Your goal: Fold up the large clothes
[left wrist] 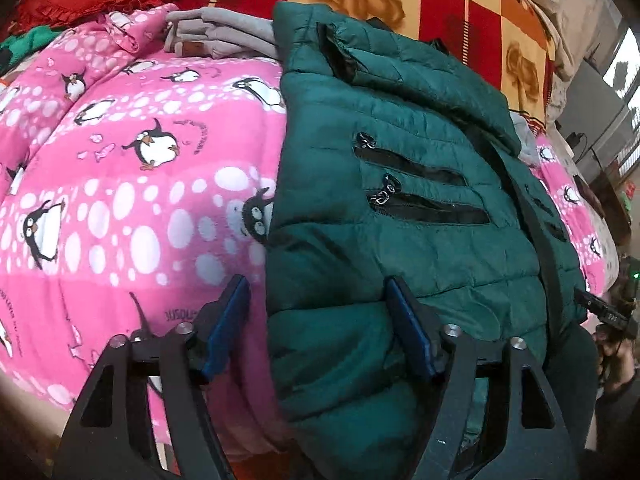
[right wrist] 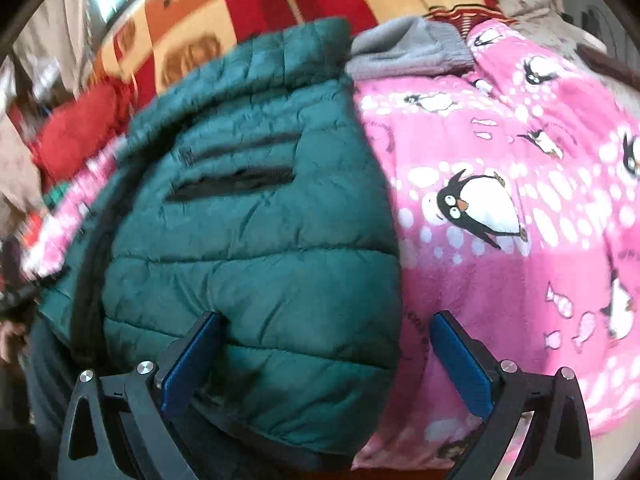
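Lying folded on the pink penguin blanket (left wrist: 120, 208), the green puffer jacket (left wrist: 400, 200) has its hem between both spread, empty tongs: left tongs (left wrist: 316, 320), right tongs (right wrist: 326, 344). Slick padding could slip or spring open if pinched shallowly toward 12 o'clock.

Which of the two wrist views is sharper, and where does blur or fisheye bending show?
Left wrist view: sharp; zip pockets on the dark green quilted puffer jacket read crisply, edges bend. Right wrist view: motion-smeared, worst toward the left around the red cushion; pink penguin-print blanket clearer.
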